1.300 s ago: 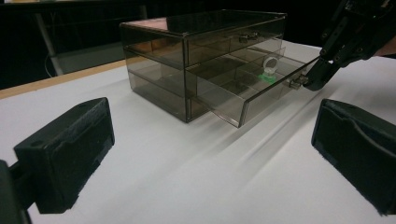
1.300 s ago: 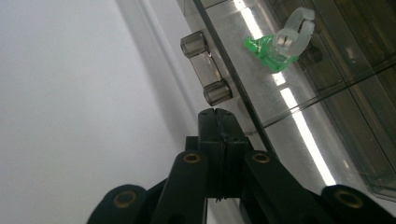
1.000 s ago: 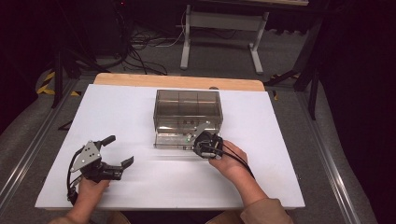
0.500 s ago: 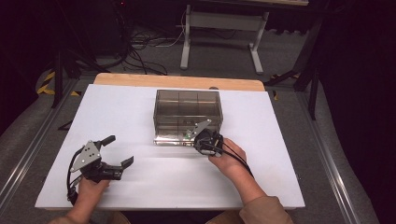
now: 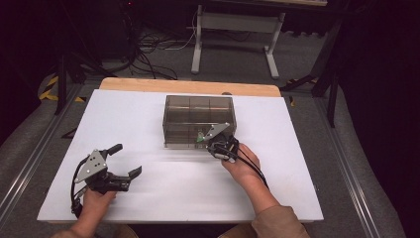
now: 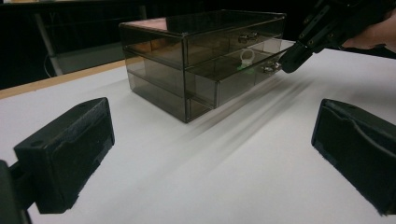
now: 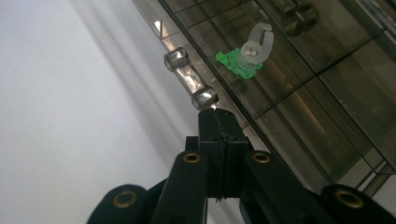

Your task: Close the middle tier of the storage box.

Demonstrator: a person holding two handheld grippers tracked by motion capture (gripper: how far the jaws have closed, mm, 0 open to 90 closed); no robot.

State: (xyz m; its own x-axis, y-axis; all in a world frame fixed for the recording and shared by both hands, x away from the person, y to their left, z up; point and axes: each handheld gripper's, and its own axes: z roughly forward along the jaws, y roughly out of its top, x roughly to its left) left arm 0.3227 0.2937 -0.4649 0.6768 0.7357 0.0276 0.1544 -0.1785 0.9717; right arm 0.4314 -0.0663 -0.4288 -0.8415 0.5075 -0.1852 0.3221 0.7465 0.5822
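Drawer (image 5: 198,136) pushed inward; right gripper (image 5: 218,145) closed at handle (image 7: 190,78).

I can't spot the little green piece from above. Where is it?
In the right gripper view, the green piece lies inside the drawer box, just behind the clear handle, under a whitish clip.

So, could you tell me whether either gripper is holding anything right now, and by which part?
Nothing is held. The right gripper is shut with nothing between its jaws, its tip at the drawer handle; the left gripper is open above the table.
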